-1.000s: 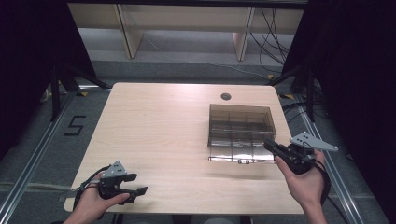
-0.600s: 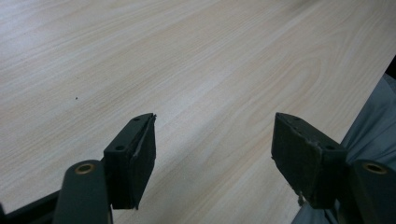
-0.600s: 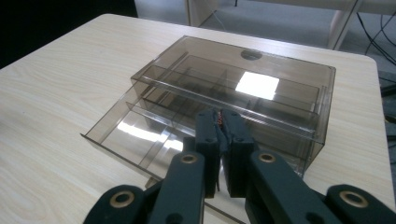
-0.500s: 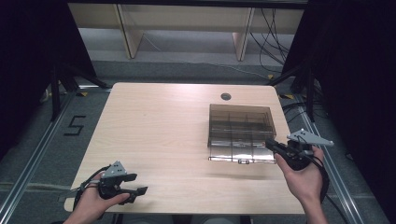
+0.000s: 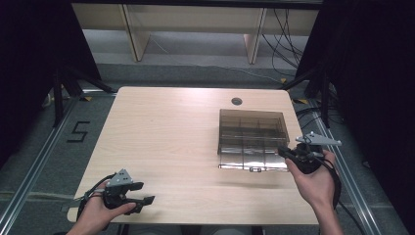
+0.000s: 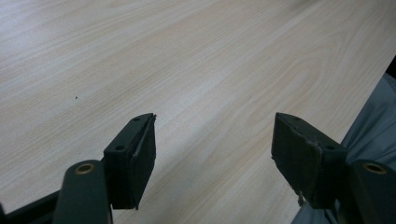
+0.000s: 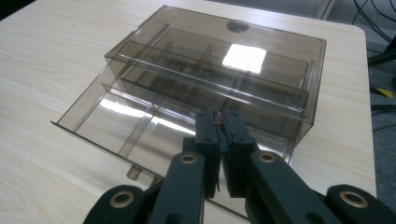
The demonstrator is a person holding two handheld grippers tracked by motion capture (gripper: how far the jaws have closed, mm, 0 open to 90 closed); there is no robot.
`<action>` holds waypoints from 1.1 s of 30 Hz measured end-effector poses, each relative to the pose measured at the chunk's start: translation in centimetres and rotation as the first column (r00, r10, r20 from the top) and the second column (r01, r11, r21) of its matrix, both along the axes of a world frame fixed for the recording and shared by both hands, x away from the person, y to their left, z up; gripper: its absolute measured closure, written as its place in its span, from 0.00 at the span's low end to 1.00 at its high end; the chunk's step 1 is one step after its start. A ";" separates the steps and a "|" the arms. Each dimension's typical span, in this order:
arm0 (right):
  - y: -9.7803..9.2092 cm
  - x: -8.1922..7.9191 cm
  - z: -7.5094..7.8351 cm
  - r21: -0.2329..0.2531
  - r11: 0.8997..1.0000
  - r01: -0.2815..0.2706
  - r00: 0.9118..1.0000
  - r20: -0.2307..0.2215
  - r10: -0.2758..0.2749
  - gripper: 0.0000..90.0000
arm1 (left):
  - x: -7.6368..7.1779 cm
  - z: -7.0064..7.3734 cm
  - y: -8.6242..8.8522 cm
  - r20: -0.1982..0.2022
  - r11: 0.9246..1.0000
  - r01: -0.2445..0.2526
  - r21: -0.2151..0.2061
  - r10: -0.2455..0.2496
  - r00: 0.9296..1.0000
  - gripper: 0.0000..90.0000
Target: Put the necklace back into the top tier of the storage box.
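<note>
Smoky plastic box (image 5: 251, 138) set on the desk (image 5: 166, 137), drawer pulled out.
Left hand-held gripper (image 6: 215, 144) is held apart; right hand-held gripper (image 7: 219, 122) is pressed together over the drawer (image 7: 140, 128).

The right gripper (image 7: 220, 122) has its two black jaws pressed together, and a small red-orange thing (image 7: 217, 118) shows between the tips; what it is, I cannot tell. Beyond the jaws stands a smoky transparent box (image 7: 261, 79) with dividers inside. Its lower drawer (image 7: 116, 126) is pulled out over the wooden table (image 7: 46, 60). A round hole (image 7: 237, 26) is in the table behind the box.
</note>
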State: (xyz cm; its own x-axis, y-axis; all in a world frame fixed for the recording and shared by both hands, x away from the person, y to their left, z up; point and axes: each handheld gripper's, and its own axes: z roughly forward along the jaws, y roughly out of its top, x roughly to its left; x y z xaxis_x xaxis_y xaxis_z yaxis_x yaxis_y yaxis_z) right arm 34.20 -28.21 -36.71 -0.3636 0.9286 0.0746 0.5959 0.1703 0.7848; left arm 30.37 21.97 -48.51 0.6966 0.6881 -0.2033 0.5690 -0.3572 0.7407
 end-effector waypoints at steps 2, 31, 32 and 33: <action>0.0 0.0 0.0 -0.006 1.000 0.001 1.000 -0.005 -0.001 0.97 | 0.0 0.0 0.1 0.014 1.000 0.007 0.007 -0.007 1.000 0.34; -1.1 2.2 -0.9 -0.109 0.994 0.024 0.978 -0.203 -0.046 0.97 | 0.1 0.1 0.2 0.013 1.000 0.015 0.023 -0.015 1.000 0.34; -1.1 2.3 -0.9 -0.107 0.994 0.026 0.977 -0.207 -0.048 0.97 | 0.1 0.1 0.2 0.012 1.000 0.015 0.023 -0.015 1.000 0.34; -1.0 2.3 -0.8 -0.098 0.995 0.033 0.974 -0.220 -0.054 0.97 | 0.1 0.1 0.2 0.012 1.000 0.015 0.023 -0.015 1.000 0.34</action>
